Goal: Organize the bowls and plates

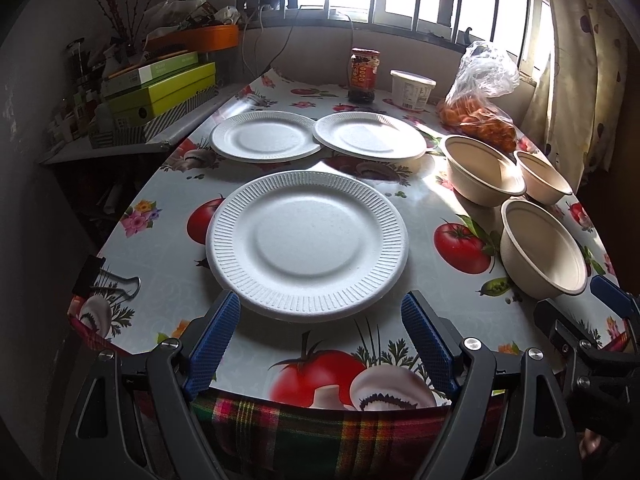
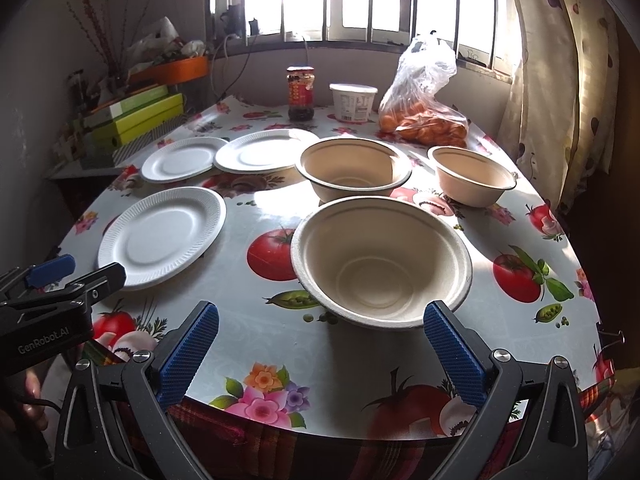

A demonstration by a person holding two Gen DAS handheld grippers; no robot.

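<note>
Plates and bowls rest separately on the fruit-print tablecloth (image 1: pixel 168 248): left gripper (image 1: pixel 320 312), jaws wide, empty, faces the nearest foam plate (image 1: pixel 307 240); right gripper (image 2: pixel 320 322), equally wide, empty, faces the nearest paper bowl (image 2: pixel 382 260).

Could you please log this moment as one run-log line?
left gripper: open, facing near plate | right gripper: open, facing near bowl | nothing stacked yet
</note>
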